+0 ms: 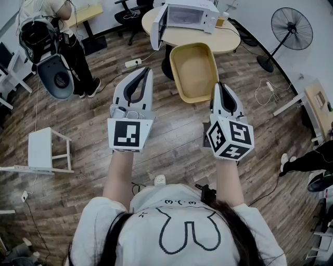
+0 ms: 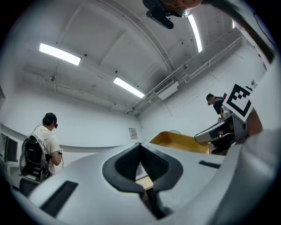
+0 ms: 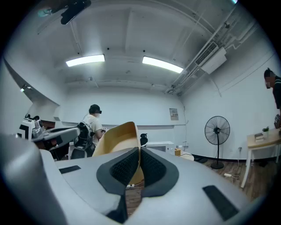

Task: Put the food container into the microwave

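Right hand-held gripper (image 1: 220,87) clamps food container (image 1: 195,70) at rim.

Black pedestal fan (image 1: 291,28) standing at the far right edge of the wood floor (image 1: 171,145), white stool (image 1: 46,149) near its left edge, person wearing a backpack (image 1: 77,54) at the far left corner, power strip (image 1: 133,63) beside the round table (image 1: 234,40).

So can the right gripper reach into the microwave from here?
Probably yes: the door of the microwave hangs open, and nothing shows between it and the right gripper, shut on the rim of the food container.
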A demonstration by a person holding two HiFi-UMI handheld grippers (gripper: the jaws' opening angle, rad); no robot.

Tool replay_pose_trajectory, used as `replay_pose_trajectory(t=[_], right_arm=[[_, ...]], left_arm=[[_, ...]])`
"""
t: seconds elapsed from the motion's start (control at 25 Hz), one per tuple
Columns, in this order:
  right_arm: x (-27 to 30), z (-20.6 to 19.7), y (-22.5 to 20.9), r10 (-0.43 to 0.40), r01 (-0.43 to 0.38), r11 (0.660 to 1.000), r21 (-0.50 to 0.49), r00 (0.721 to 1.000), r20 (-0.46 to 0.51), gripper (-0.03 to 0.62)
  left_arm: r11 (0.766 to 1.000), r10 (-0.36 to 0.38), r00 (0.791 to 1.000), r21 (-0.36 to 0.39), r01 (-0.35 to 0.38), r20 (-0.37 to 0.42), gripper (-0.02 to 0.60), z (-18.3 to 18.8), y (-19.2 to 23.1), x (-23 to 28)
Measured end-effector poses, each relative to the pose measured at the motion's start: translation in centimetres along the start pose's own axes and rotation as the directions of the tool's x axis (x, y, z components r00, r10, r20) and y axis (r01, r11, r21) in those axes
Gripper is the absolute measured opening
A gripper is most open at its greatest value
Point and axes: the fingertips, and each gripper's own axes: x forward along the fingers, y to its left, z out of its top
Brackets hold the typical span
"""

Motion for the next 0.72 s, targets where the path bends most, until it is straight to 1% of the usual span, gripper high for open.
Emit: replay_pose_trajectory(t=[0.12,0.2,0.28,0.4,0.56,0.72], right_arm=[[-0.8,0.6,0.3,0.012,-0.012,1.000,-0.021,1.000,0.004,0.038],[-1.1,0.9,0.2,0.010,-0.009,0.999,-0.031,1.000,0.007,0.037],[-1.1,1.0,-0.1,-0.001,0.002,0.999,-0.033,1.000,0.009,0.038],[-0.8,1.0,-0.3,-0.016,0.016,0.999,-0.035,1.000,0.013,0.038],[0.7,0.3,-0.9,-0.026,0.026,0.999,-0.035,1.000,0.015,0.037],[3.7,-0.3,-1.4,-0.028,0.029,0.999,-0.025,1.000,0.012,0.037]], left_arm=[[1.000,-0.003,0.999,0.019,0.002,0.050,0.008,1.6,-0.2,-0.6],[1.000,-0.008,0.998,0.025,0.006,0.065,0.008,2.1,-0.4,-0.8],[1.000,-0.016,0.998,0.023,0.015,0.064,0.008,2.0,-0.5,-0.6],[1.000,-0.023,0.999,0.010,0.023,0.036,0.008,1.3,-0.4,-0.1],[0.999,-0.040,0.997,0.030,0.038,0.062,0.008,1.1,-0.2,1.3],[0.999,-0.044,0.998,0.033,0.042,0.053,0.008,-0.1,0.6,3.5]])
